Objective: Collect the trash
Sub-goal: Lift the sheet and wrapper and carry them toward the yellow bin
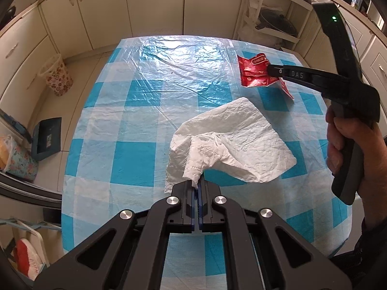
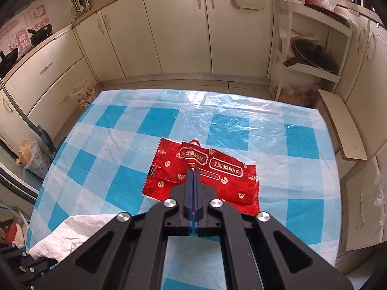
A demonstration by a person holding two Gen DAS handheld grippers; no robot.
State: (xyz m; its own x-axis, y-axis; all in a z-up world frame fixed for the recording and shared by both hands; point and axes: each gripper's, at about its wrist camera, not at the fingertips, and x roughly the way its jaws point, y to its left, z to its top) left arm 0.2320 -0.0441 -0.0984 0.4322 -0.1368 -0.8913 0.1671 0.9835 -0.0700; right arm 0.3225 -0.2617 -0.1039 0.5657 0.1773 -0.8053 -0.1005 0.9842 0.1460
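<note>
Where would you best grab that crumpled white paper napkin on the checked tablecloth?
By a raised fold at its near edge, coming in low from the near side of the table. The crumpled white paper napkin lies mostly flat on the blue-and-white checked tablecloth, so only bunched ridges give something to pinch. The left gripper is shut on just such a peak.

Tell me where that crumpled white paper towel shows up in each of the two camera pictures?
Left wrist view: the white paper towel fills the centre, pinched at its near corner by the left gripper.
Right wrist view: only part of it shows at lower left, beside the right gripper.
Shared landmark: the red wrapper, upper right in the left view.
</note>
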